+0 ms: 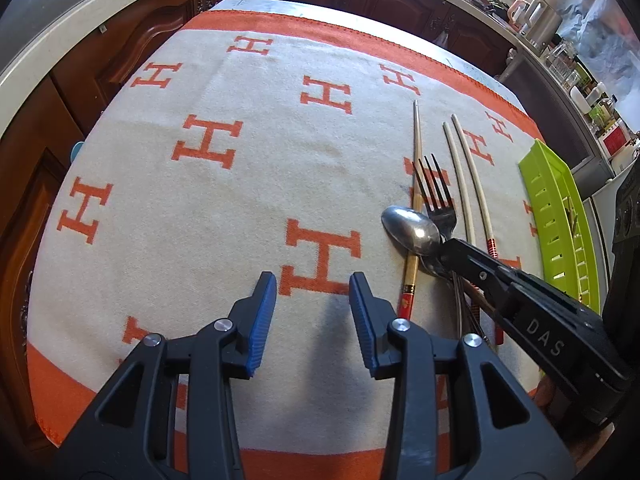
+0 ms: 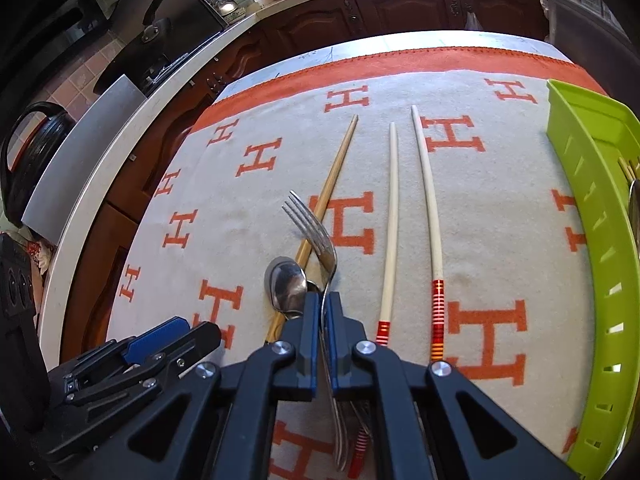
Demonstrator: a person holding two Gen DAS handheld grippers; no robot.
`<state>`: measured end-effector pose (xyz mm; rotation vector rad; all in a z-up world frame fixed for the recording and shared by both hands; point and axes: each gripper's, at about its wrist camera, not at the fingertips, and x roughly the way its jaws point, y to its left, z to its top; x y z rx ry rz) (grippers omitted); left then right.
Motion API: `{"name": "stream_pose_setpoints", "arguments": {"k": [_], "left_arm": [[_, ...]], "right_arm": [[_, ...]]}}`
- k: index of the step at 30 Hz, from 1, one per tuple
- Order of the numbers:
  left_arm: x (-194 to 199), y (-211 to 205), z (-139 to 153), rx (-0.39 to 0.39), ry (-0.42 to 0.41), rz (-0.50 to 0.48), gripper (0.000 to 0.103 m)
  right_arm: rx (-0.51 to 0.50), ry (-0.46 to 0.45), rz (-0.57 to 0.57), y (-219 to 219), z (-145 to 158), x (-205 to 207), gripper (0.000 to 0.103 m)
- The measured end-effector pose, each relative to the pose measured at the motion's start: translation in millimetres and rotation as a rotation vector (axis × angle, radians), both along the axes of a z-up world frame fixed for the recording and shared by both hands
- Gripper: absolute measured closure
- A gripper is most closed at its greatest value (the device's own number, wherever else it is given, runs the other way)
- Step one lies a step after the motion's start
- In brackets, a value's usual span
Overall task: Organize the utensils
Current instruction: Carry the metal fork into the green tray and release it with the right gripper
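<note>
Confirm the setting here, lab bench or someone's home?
Looks like a home kitchen. Dark wood cabinets run under a pale countertop that carries pots and jars. The utensils lie on a table under an orange-and-cream cloth, not a lab bench.

Two close wrist views, steeply downward, both over the same tablecloth (image 1: 240,200) from neighbouring sides.

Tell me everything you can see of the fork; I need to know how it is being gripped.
The fork is shiny silver metal with four tines, pointing away from the right gripper. That gripper is shut on its neck, just behind the head; the handle runs back between the fingers. Its head lies over the wooden chopstick and beside the spoon, on the H-patterned cloth. Whether it is lifted clear of the cloth cannot be told.
</note>
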<state>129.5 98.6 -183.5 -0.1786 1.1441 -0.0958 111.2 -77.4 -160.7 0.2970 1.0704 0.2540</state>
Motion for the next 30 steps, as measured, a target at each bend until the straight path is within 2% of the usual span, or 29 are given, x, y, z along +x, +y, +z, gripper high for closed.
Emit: {"name": "stream_pose_setpoints", "arguments": {"k": [7,15,23,30], "left_arm": [[-1,-2,0,-0.005,0.009,-0.001,0.068],[-7,-5,11,-0.038,0.011,-0.008,0.068],[-7,-29,30,-0.088,0.001,-0.04,0.068],[6,-67,36,-0.138,0.031,-0.086,0.068]], "right_arm": [[0.033,-0.012,-0.017,-3,4,-6,0.101],[0.095,-0.061,-0.06,-29,31,-17,0.101],[0.124,-0.128,-0.213,-104,63,-40,0.101],[0.064,-0.135,-0.382,-171,68,-57,0.101]]}}
